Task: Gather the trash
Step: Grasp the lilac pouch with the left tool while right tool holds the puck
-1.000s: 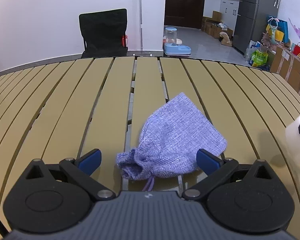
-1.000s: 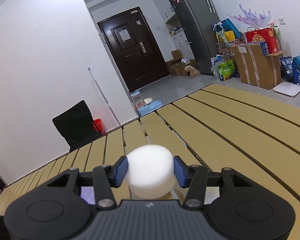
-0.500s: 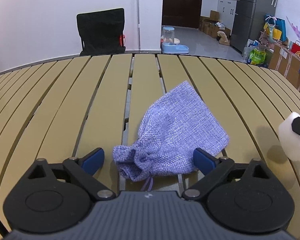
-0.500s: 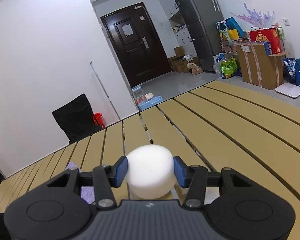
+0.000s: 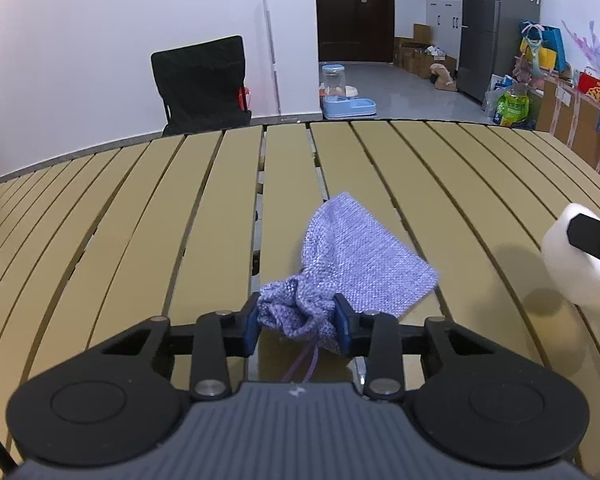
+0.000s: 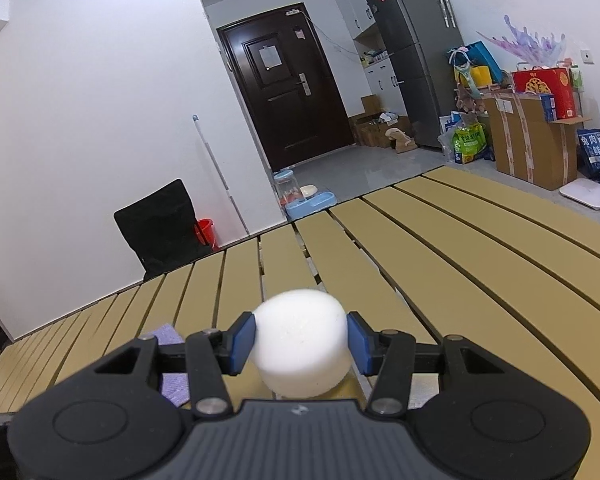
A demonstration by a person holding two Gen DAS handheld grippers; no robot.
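While the purple pouch (image 5: 356, 256) lies on the slatted table (image 5: 140, 208), the left gripper (image 5: 297, 322) pinches its gathered neck (jaws just closed); the right gripper (image 6: 301, 340) clamps a white foam puck (image 6: 302, 346).

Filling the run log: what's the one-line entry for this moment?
left gripper: just closed on purple drawstring pouch neck | right gripper: holds white foam puck

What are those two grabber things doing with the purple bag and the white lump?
A person is collecting trash with two handheld grippers. The left gripper has just closed its jaws on the bunched neck of the purple drawstring pouch lying on the slatted table. The right gripper holds a white foam puck.
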